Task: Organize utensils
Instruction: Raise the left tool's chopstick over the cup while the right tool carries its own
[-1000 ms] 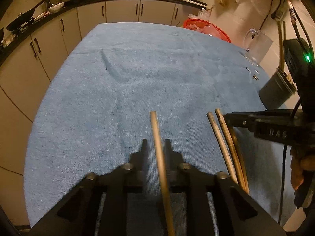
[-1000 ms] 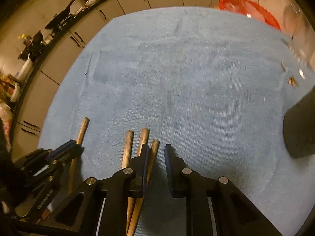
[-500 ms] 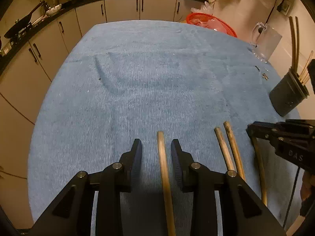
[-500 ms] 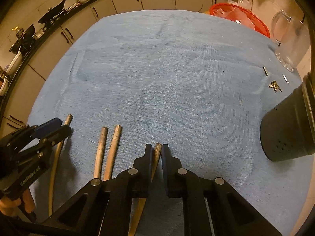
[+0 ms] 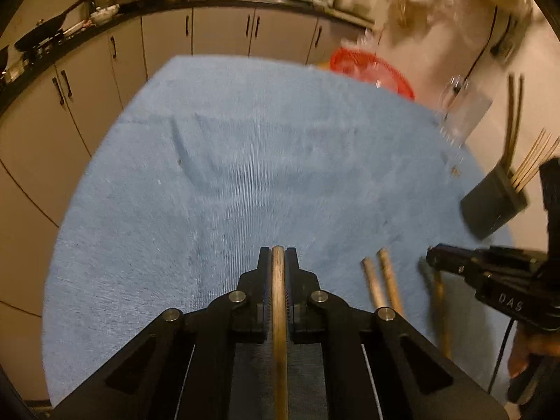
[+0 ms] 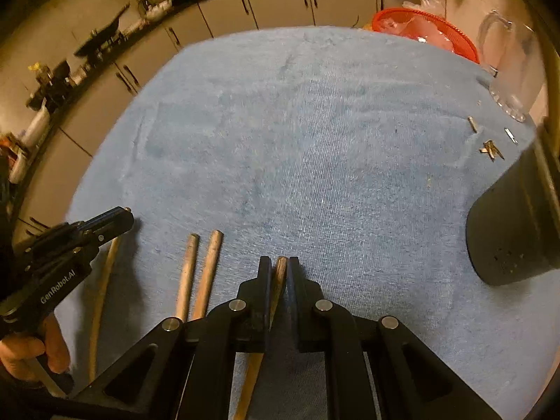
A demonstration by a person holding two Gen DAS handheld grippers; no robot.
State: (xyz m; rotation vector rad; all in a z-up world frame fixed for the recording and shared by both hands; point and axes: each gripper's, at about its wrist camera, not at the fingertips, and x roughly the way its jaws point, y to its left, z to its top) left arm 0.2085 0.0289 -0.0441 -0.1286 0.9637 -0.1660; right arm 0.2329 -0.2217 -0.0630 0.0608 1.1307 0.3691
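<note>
Since a moment ago, the left gripper has just closed its jaws on a wooden stick that earlier lay loose between them.

From left to right on the blue-towelled surface: the left gripper clamps its stick along the jaws; two loose wooden sticks lie side by side, touching; the right gripper has its jaws pressed tight on another stick; farthest right stands a black utensil holder, well apart from the sticks, with thin sticks rising from it. A red basket and clear jug sit at the far edge.
</note>
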